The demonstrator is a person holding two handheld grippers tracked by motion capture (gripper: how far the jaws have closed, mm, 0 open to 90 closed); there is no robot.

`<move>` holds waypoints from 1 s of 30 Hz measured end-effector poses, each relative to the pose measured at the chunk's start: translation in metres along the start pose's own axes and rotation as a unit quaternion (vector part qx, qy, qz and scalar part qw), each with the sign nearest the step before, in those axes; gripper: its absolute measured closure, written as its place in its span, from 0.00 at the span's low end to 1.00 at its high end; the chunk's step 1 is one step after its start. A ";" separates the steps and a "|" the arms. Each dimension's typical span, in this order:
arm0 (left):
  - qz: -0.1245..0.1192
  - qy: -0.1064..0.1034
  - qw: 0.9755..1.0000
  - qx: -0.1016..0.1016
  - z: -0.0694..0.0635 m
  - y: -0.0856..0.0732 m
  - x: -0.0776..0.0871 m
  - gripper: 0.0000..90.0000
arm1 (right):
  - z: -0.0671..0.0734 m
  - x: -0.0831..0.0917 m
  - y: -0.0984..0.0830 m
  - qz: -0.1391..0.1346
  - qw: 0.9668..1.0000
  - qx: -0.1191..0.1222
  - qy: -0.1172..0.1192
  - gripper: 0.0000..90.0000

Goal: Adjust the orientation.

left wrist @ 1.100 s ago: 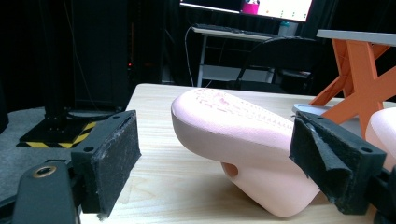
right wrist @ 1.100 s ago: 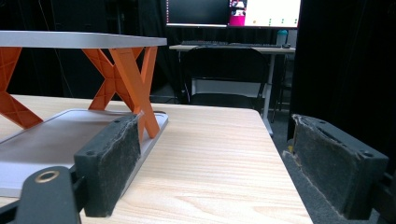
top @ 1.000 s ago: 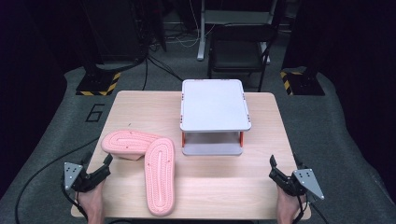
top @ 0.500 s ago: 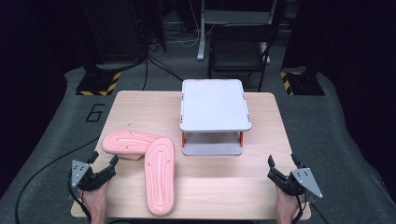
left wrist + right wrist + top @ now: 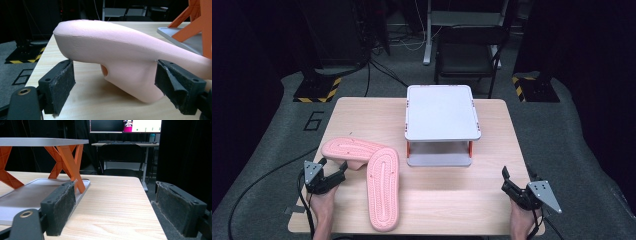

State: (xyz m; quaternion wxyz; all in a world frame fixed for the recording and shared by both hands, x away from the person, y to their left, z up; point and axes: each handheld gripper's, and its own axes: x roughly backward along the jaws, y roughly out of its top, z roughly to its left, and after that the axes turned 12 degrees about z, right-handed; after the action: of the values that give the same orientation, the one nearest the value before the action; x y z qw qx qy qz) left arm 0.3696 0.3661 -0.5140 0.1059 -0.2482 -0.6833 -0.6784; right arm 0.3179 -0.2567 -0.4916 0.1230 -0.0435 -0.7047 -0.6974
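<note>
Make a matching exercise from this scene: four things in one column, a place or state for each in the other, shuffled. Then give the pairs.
1. Left tongs
2. Right tongs
3. Upside-down slipper
4. Shelf

A. Open at the table's right edge, holding nothing
B. Sole up, leaning on the other slipper
C. Open around the near end of a pink slipper
D. Grey top on orange legs, mid-table

Pairs: 1-C, 2-A, 3-B, 4-D

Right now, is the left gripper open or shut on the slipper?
Open. In the left gripper view, the left gripper has its jaws spread on either side of the pink slipper, with table visible between the pads and the foam.
</note>
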 end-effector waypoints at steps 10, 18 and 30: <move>0.001 -0.007 1.000 0.019 0.005 0.025 -0.019 0.19 | -0.003 0.000 0.000 0.002 1.000 -0.004 0.003 0.19; 0.010 -0.025 1.000 0.009 0.005 0.046 -0.036 0.21 | -0.005 -0.001 -0.001 0.006 1.000 -0.003 0.007 0.19; 0.000 -0.073 0.997 0.003 -0.001 0.047 -0.043 0.25 | -0.004 -0.002 -0.002 0.014 1.000 0.001 0.010 0.20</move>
State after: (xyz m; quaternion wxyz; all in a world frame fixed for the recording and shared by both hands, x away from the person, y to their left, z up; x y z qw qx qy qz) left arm 0.4293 0.3544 -0.4937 0.0571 -0.2967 -0.6913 -0.6563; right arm 0.3199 -0.2609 -0.4937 0.1401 -0.0462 -0.7032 -0.6955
